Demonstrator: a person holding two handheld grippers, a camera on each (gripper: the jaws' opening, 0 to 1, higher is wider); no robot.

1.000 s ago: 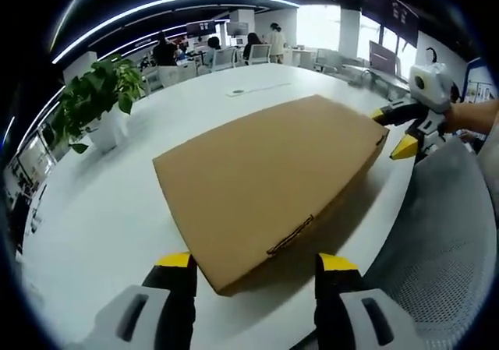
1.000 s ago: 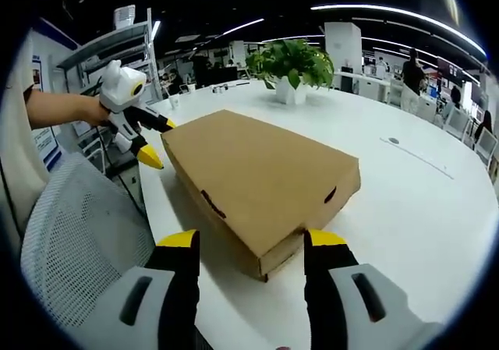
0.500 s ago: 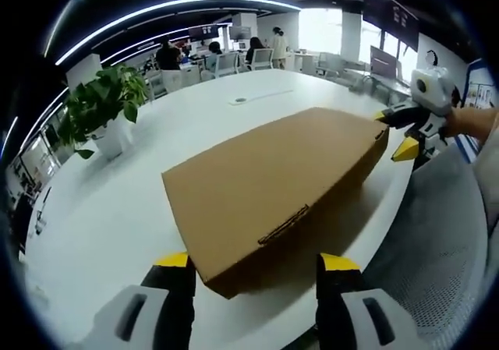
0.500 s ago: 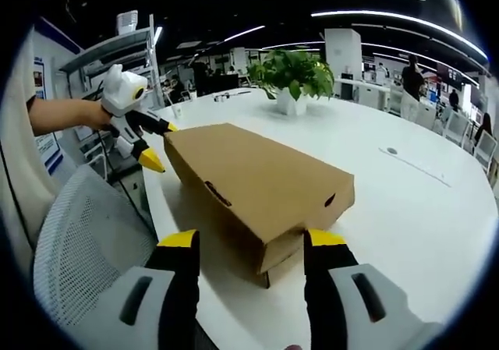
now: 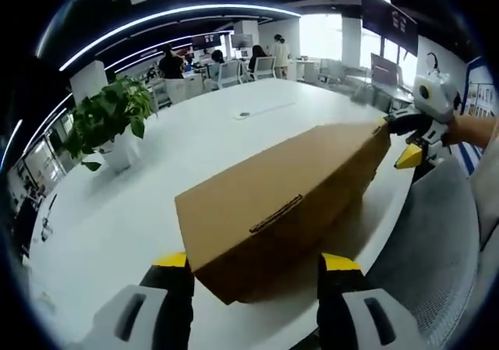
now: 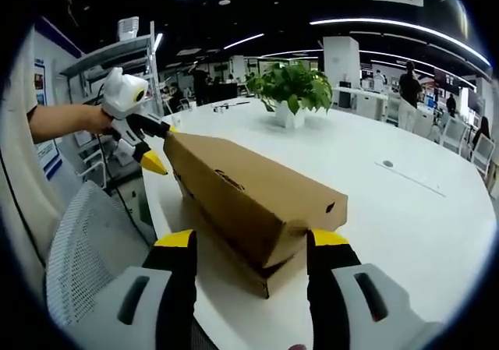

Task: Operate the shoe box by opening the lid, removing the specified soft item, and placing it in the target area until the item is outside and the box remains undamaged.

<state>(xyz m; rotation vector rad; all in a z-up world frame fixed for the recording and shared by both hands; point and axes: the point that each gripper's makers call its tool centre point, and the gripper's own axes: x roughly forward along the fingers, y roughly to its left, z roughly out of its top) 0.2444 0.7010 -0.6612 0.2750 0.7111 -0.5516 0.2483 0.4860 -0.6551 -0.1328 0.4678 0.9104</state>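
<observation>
A brown cardboard shoe box (image 5: 281, 194) lies on the white table (image 5: 109, 210). Its lid (image 6: 242, 190) is tilted up along the near side, and the base (image 6: 253, 270) shows under it across a dark gap. My left gripper (image 5: 256, 263) is open, its jaws straddling one near corner of the lid. At the opposite corner, my right gripper (image 6: 251, 241) is open in the same way. Each gripper appears in the other's view at the far end of the box: the right gripper (image 5: 399, 138) and the left gripper (image 6: 161, 147), both held by a hand. The inside of the box is hidden.
A potted plant (image 5: 109, 120) (image 6: 292, 85) stands on the table beyond the box. A grey mesh chair (image 5: 440, 241) (image 6: 82, 260) sits against the table's near edge. Shelving (image 6: 117, 54) stands to the side. People and desks are far behind.
The near side of the lid has risen off the base, opening a gap. Both grippers have stayed at their corners, still open, and rose with it.
</observation>
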